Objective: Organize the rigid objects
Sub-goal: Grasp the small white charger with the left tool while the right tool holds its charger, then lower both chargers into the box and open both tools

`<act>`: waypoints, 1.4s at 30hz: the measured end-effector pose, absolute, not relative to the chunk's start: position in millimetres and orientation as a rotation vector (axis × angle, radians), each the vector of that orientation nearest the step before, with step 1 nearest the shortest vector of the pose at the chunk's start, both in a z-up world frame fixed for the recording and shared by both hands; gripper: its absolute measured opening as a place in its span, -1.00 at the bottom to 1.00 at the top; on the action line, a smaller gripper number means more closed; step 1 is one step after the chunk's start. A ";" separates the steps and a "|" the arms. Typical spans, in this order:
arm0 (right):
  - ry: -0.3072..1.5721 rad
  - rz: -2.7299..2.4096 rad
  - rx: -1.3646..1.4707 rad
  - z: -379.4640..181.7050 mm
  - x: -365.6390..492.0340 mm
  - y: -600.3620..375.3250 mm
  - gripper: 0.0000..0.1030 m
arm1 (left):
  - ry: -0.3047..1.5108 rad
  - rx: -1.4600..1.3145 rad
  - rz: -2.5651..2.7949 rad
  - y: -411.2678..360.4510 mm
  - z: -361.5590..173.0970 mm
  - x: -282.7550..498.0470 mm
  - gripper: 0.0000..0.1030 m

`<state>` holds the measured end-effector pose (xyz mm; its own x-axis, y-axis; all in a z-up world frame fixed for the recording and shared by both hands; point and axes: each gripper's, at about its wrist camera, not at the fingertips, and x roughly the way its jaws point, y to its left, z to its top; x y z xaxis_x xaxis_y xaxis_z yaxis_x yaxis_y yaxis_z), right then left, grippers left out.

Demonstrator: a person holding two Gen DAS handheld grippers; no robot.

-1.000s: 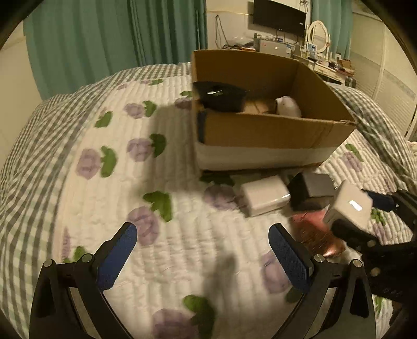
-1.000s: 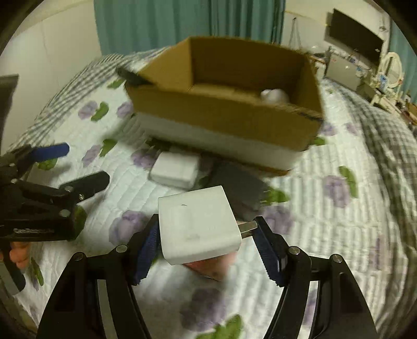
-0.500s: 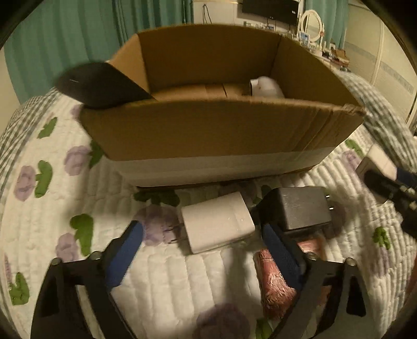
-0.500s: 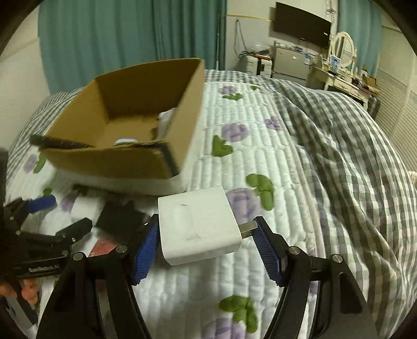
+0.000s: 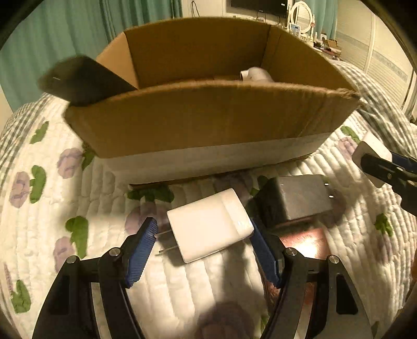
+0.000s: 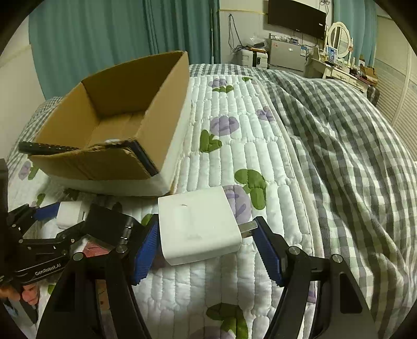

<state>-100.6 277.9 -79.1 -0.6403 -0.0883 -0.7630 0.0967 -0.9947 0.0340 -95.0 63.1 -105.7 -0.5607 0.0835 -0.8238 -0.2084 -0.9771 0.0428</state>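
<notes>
A white charger (image 5: 209, 224) lies on the quilt between the open fingers of my left gripper (image 5: 204, 243); its prongs point left, and the jaws stand close on both sides. A dark grey charger (image 5: 294, 199) lies just right of it, over a reddish object (image 5: 305, 241). My right gripper (image 6: 206, 241) is shut on a second white charger (image 6: 196, 225), held above the quilt right of the cardboard box (image 5: 208, 114); it also shows in the left wrist view (image 5: 372, 153). The box (image 6: 114, 114) holds a white item (image 5: 254, 74).
A black remote (image 5: 83, 79) rests on the box's left front corner and juts out. A grey checked blanket (image 6: 338, 146) covers the bed to the right. Teal curtains (image 6: 117, 36) and a dresser with a TV (image 6: 297, 11) stand behind.
My left gripper moved forward and down, bringing its fingers around the white charger on the quilt. My right gripper, still holding its charger, swung to the right of the box.
</notes>
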 end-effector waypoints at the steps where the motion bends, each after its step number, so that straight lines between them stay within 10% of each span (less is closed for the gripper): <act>1: 0.019 -2.758 1.274 -76.0 -98.9 276.3 0.35 | 0.201 -1.371 2.631 62.1 -102.1 -91.6 0.42; 25: 0.086 -2.793 0.893 70.1 -103.7 224.3 0.35 | 0.237 -1.010 2.738 44.0 58.3 -105.7 0.42; 42: 0.012 -2.789 0.988 32.6 -182.0 220.3 0.35 | 0.266 -1.166 2.698 64.2 -13.9 -198.6 0.45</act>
